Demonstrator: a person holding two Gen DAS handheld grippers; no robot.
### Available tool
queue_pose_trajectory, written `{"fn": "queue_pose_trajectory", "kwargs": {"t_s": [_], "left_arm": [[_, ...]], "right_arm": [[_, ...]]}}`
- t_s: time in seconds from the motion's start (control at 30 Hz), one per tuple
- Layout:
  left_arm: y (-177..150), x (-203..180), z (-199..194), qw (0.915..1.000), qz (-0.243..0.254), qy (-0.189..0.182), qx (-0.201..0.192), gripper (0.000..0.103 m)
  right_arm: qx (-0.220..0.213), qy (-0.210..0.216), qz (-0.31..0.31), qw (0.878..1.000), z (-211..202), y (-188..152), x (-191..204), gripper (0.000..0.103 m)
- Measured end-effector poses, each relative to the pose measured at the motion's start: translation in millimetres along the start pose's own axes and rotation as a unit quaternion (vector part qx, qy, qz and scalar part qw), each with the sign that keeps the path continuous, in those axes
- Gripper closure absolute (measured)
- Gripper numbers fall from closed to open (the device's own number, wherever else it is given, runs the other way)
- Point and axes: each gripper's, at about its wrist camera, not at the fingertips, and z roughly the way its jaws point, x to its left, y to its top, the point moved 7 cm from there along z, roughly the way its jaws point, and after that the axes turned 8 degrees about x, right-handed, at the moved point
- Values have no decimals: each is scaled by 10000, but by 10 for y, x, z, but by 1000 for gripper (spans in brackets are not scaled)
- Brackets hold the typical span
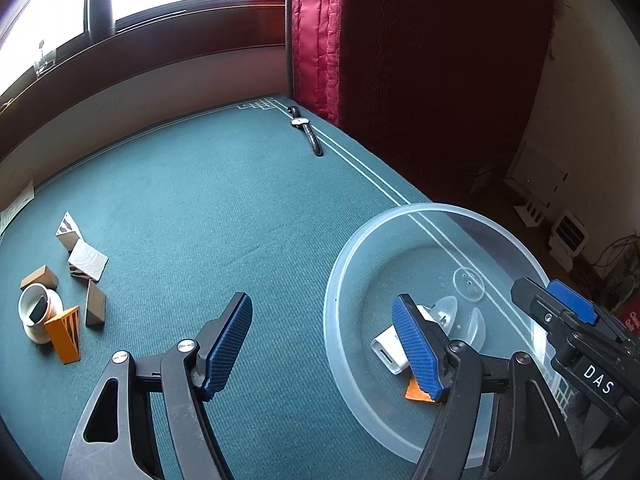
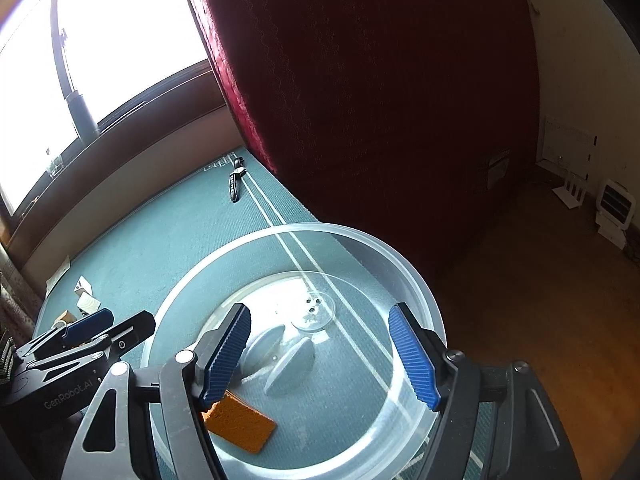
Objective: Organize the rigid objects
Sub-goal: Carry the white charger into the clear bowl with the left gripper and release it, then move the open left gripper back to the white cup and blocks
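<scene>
A clear plastic bowl (image 1: 436, 216), round and shallow with a smooth rim, sits on the green woven tabletop (image 1: 200, 208) near its white-striped edge. Inside it lie an orange block (image 2: 240, 424) with a rough, grainy face, a white boxy adapter (image 1: 390, 350) with a slot in its end, and two clear lens-shaped pieces (image 2: 280, 360).

The left gripper (image 1: 324, 348) has its blue ribbed fingers (image 1: 230, 344) standing well apart, one over bare cloth and the other over the bowl's near side in front of the adapter; nothing is gripped. The right gripper (image 2: 320, 356) hangs above the bowl with its fingers (image 2: 412, 360) also spread wide and empty, the orange block lying just below its left finger.

Far to the left on the cloth lies a cluster: wooden wedges and blocks (image 1: 86, 260), some zebra-striped, an orange striped wedge (image 1: 66, 336) and a white round cup (image 1: 38, 312). A dark-strapped wristwatch (image 1: 306, 130) lies by the far corner, beside a quilted red panel (image 1: 400, 60).
</scene>
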Motion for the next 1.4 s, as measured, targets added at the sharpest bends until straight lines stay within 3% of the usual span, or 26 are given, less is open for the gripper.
{"fn": "queue_pose_trajectory", "kwargs": {"t_s": [0.43,0.9,1.13,1.4], "left_arm": [[-153,547,-59,9977,-584,337,-17,29],[-330,1246,-150,9903,-1143,787,-44,29],[-458,1621,-257,9846,-1417,1024,-84,29],[-689,2252,-433,9719,-1826,1479,-118,29]], "right_arm": [[52,147,-122,9998,13,-94,209,28],[126,581,-414,9974,50,-205,804,28],[283,830,-730,9935,80,-366,1165,28],[440,1046,-1030,9882,97,-549,1477,28]]}}
